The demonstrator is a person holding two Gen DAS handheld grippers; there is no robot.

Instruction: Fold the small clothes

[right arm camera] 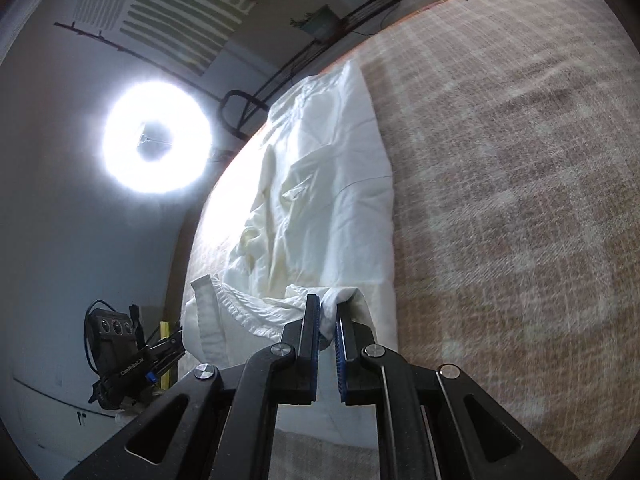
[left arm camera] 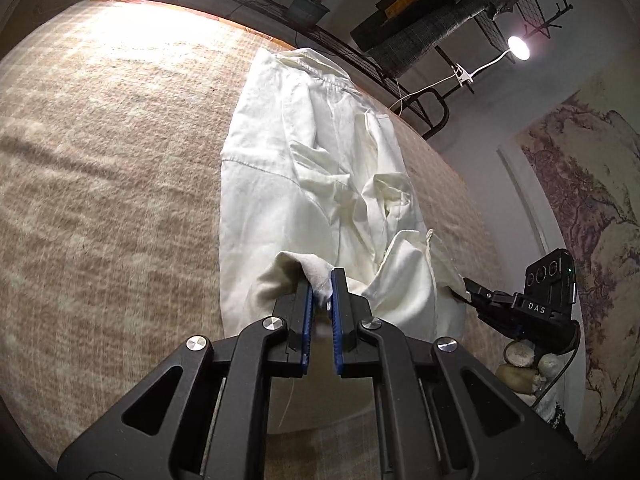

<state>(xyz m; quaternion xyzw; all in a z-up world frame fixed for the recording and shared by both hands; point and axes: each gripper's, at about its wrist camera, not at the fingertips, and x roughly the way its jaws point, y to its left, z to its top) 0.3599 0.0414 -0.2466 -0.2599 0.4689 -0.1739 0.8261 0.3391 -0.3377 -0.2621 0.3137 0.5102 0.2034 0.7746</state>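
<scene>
A small white garment [left arm camera: 304,168] lies stretched lengthwise on a beige checked cloth-covered table [left arm camera: 104,168], its far end near the table's back edge. My left gripper [left arm camera: 322,286] is shut on a bunched near corner of the white garment. In the right wrist view the same white garment [right arm camera: 320,200] runs away from me, and my right gripper [right arm camera: 328,312] is shut on its other near corner, by the gathered waistband [right arm camera: 240,300]. Each gripper shows in the other's view: the right gripper [left arm camera: 480,294] at the garment's right, the left gripper [right arm camera: 168,348] at its left. The near hem is lifted between them.
The table [right arm camera: 520,200] spreads wide to the side of the garment. A black wire rack [left arm camera: 400,92] with a small potted plant [left arm camera: 306,6] runs behind the table's far edge. A bright ring light [right arm camera: 156,138] and a clip lamp [left arm camera: 518,48] stand beyond it.
</scene>
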